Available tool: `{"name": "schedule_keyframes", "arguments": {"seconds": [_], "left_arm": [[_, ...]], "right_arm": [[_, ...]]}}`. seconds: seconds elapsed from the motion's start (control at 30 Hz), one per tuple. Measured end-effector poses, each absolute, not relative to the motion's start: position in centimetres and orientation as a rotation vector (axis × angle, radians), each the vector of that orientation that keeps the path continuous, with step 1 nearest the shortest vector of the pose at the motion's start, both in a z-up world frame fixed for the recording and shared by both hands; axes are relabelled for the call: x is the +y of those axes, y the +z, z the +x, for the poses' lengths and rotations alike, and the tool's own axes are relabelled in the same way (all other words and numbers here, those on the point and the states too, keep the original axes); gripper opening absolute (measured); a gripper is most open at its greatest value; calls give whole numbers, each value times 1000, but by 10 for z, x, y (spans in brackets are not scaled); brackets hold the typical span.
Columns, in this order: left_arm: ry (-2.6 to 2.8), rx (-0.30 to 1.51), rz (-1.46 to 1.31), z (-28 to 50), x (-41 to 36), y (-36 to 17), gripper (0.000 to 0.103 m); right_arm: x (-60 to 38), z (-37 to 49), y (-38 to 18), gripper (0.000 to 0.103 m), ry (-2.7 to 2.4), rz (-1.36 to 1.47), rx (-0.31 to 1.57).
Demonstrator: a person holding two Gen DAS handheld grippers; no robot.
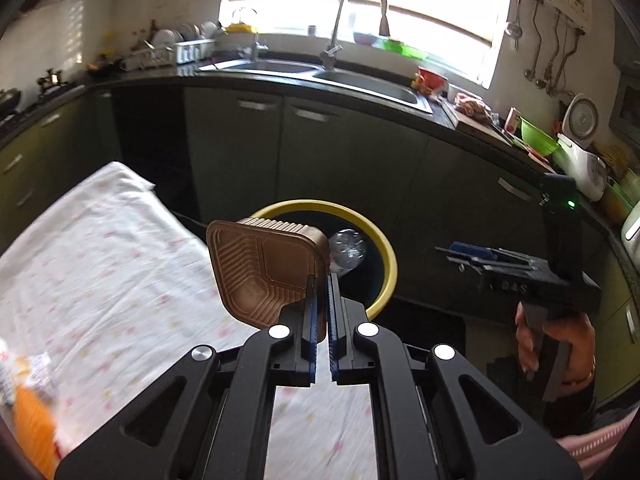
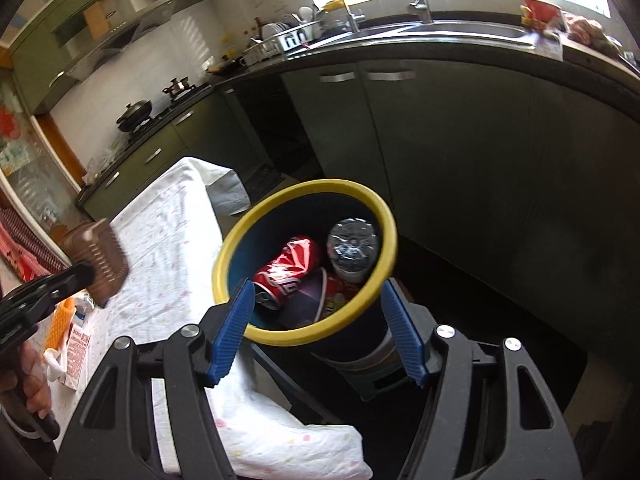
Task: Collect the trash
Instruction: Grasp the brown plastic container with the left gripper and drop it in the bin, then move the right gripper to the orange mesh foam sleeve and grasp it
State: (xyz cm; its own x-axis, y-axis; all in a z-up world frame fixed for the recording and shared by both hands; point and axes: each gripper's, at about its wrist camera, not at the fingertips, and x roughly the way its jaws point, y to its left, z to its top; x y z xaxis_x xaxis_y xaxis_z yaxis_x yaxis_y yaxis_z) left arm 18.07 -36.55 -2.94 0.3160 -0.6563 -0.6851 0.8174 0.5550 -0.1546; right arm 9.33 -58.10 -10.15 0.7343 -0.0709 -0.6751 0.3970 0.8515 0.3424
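My left gripper (image 1: 321, 280) is shut on the rim of a brown ribbed plastic food tray (image 1: 260, 264), which hangs tilted over the table's edge, just left of the bin. The yellow-rimmed dark bin (image 2: 304, 190) stands beside the table; in it lie a crushed red cola can (image 2: 286, 272), a clear plastic bottle (image 2: 352, 246) and a snack cup (image 2: 336, 300). My right gripper (image 2: 317, 286) is open above the bin's near side with nothing between its blue pads (image 2: 236, 328). In the left wrist view the right gripper (image 1: 450, 255) hangs to the right of the bin (image 1: 390, 276).
The table under a white flowered cloth (image 2: 168, 240) carries an orange item (image 2: 58, 322) and a printed packet (image 2: 78, 344) at its near left. Green cabinets (image 1: 352, 152) and a dark counter with a steel sink (image 1: 360, 80) curve behind the bin. A hand (image 1: 560, 340) holds the right gripper.
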Motion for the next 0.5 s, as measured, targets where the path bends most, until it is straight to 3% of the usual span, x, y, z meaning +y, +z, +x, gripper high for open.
{"name": "schedule_keyframes", "arguments": {"seconds": [0.33,0.4,0.5], "left_arm": [[-1002,948,315,223,-485,-96,7],[-982,954,313,229,-491,-100,24],[-953,934,293,229,-481,-94,34]], "right_arm": [[-605,88,-113,65,-294,550,707],[-606,89,-114,65,-301,549,712],[-606,90,-114,65,-302,542,715]]}}
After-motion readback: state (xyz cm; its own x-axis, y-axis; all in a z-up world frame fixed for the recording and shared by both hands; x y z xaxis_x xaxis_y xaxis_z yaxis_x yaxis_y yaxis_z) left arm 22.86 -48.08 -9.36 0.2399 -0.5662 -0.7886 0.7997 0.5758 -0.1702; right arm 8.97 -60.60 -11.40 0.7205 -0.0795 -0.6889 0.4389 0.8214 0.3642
